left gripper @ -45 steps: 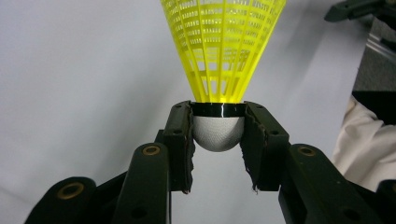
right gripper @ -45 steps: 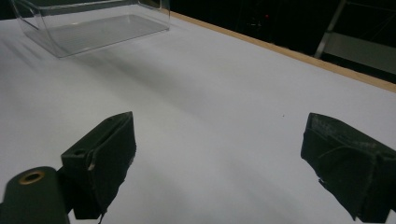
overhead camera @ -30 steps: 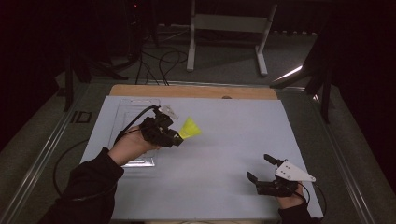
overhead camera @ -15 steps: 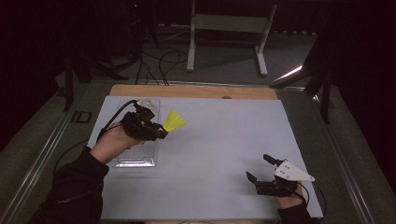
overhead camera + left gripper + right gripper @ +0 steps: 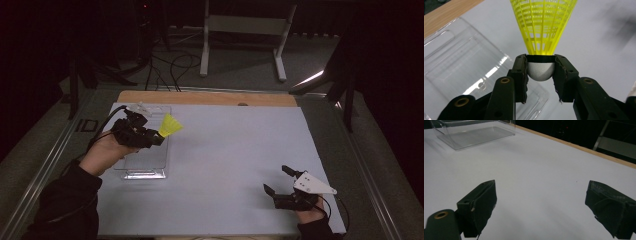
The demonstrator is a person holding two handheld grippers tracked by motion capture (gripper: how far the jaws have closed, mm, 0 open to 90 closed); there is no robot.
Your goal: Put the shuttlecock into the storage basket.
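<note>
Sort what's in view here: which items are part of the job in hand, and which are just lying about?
In the job:
- yellow shuttlecock, clamped by its white cork
- left gripper, holding it
- clear plastic tray, just below it

Lying about:
- right gripper, open and idle on the white table
- metal stand and cables on the floor behind

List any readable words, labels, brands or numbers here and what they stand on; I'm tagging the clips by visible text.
None can be read: the yellow shuttlecock and its white cork, the clear plastic tray, the white table sheet and both grippers carry no legible print.
A dark mark on the table frame: too small and blurred to read.
</note>
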